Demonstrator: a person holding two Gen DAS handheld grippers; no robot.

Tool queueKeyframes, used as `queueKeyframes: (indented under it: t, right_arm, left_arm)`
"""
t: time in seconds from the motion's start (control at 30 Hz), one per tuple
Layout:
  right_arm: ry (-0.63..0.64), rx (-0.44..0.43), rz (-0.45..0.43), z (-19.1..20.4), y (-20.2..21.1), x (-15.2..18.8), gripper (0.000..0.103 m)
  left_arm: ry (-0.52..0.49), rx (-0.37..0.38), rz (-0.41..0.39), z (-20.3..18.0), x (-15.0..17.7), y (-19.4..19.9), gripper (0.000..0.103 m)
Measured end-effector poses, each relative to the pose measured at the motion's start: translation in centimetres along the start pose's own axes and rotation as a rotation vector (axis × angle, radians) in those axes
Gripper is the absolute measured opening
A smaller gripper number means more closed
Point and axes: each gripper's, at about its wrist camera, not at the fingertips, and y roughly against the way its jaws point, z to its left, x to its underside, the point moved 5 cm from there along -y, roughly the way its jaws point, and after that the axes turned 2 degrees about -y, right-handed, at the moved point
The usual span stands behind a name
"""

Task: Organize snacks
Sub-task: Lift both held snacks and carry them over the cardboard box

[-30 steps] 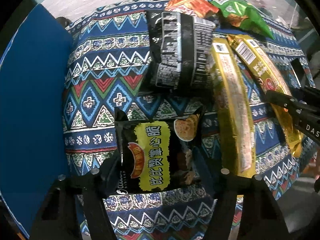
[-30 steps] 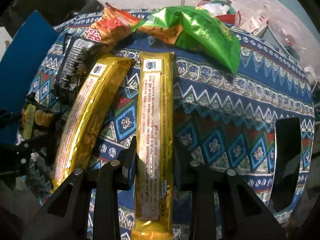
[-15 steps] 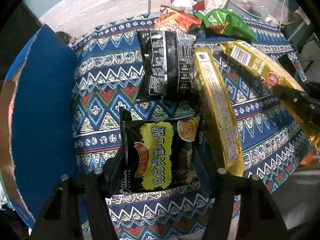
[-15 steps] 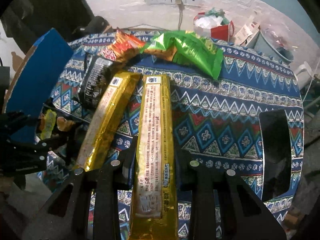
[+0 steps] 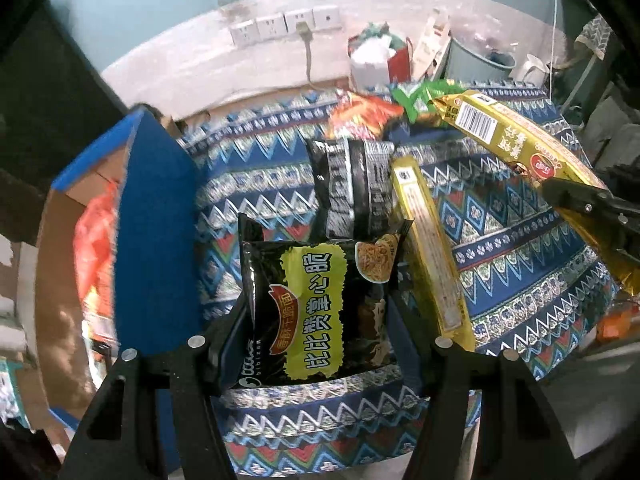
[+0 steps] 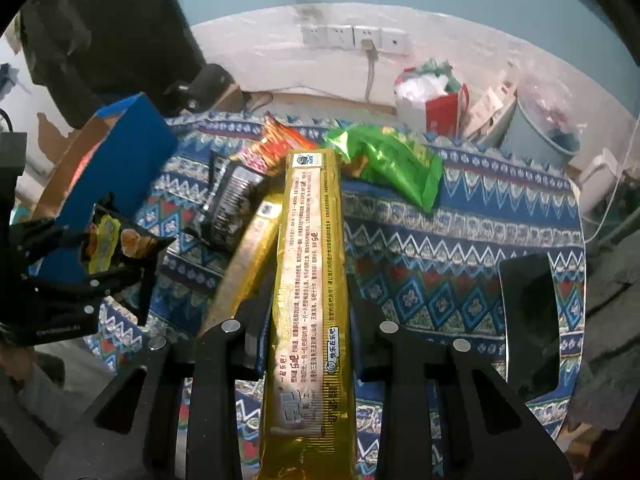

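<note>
Both claws tilt steeply down over the patterned table point(image 5: 520, 240). The left claw point(image 5: 316, 320) grips a black noodle packet point(image 5: 316, 312) lifted beside the blue box point(image 5: 156, 240); the right claw point(image 6: 312, 320) clamps a long gold packet point(image 6: 310, 280) above another gold packet point(image 6: 248, 264) lying on the table.

Blurred orange packet point(image 5: 94, 248) inside box point(image 5: 156, 240)

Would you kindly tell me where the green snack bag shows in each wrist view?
Left wrist: green bag, top right of centre, far table edge, partly behind the held gold pack.
Right wrist: green bag, upper centre-right.
Shared landmark: wall sockets.
</note>
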Motion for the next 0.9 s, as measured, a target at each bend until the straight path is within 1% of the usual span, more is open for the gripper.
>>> queueKeyframes:
  t: [0.27,0.43,0.73,0.9]
  right_arm:
    - [0.026,-0.025,-0.053,1.7,1.9,-1.4,0.029]
    - [0.038,-0.044,-0.080,3.2,2.9,-2.5,0.029]
    - [0.085,-0.101,-0.117,7.4,4.0,-4.6,0.029]
    - [0.110,-0.129,-0.128,9.8,4.1,-5.8,0.029]
  left_arm:
    - [0.021,-0.009,-0.063,2.1,-0.9,2.1,0.065]
    - [0.048,0.003,-0.093,3.2,-1.3,3.6,0.065]
    - [0.071,-0.029,-0.161,5.6,-1.3,6.3,0.065]
    - [0.096,-0.032,-0.173,7.3,-0.8,7.0,0.065]
